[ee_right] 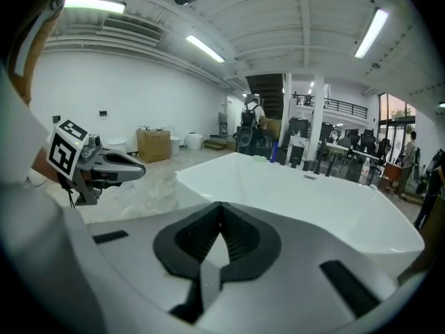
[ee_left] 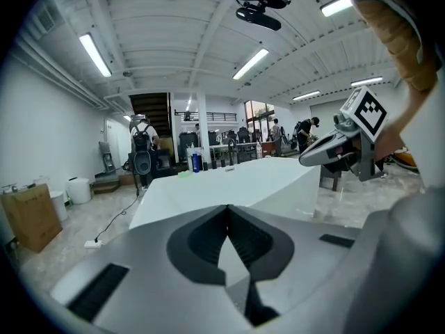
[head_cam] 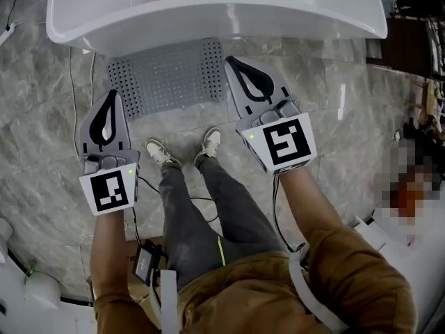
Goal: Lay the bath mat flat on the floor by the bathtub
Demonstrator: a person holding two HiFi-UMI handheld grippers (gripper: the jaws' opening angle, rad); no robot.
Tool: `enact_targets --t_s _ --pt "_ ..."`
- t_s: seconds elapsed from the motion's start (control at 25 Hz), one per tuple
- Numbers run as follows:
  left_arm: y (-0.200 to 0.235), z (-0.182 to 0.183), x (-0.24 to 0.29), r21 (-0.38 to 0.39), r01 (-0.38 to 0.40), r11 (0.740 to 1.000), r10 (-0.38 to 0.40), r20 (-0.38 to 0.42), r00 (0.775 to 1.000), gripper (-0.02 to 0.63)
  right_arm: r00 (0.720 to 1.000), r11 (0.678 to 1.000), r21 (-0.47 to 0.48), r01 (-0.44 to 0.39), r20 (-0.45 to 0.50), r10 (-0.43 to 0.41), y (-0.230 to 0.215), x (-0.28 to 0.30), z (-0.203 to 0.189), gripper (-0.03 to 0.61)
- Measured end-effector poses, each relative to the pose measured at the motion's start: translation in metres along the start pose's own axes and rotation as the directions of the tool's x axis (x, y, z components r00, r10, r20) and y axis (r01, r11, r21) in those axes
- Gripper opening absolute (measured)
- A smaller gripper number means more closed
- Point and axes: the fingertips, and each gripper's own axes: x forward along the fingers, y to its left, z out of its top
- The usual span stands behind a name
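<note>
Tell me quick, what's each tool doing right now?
Left tool: closed, holding nothing.
Right tool: closed, holding nothing.

Bathtub [head_cam: 208, 19] walls off the front — floor [head_cam: 49, 172] alongside lies open.

Bathtub [head_cam: 208, 19] partly beyond top edge

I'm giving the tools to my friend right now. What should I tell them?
The left tool is shut and empty, held up above the floor.
The right tool is shut and empty, and is held up too.
The bath mat lies flat on the floor against the bathtub, just ahead of the person's shoes.
Done: the mat is laid out.
Left: probably nothing. One mat corner hides behind the right tool, so take a quick look there.
</note>
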Motion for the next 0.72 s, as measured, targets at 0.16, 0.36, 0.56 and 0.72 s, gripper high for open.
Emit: enact_targets --t_s 0.16,0.36,0.56,0.72 --pt "0.0 0.044 -0.013 0.026 -0.002 1.0 0.0 0.076 0.997 0.003 0.999 1.0 -0.025 0.018 0.042 -0.017 -0.007 -0.027 0.036 0.005" --pt "-0.001 0.082 -0.032 0.034 0.0 0.999 -0.004 0.122 0.993 0.003 0.997 0.999 -0.03 0.033 0.069 -0.031 -0.007 -0.055 0.066 0.005" --pt "-0.008 0.11 -0.055 0.054 0.007 0.999 -0.015 0.152 0.988 0.003 0.994 0.998 -0.042 0.047 0.097 -0.043 -0.014 -0.09 0.095 0.005" --pt "-0.007 0.132 -0.075 0.049 -0.004 0.999 -0.004 0.17 0.985 0.003 0.989 0.996 -0.045 0.077 0.13 -0.07 -0.018 -0.116 0.12 0.005"
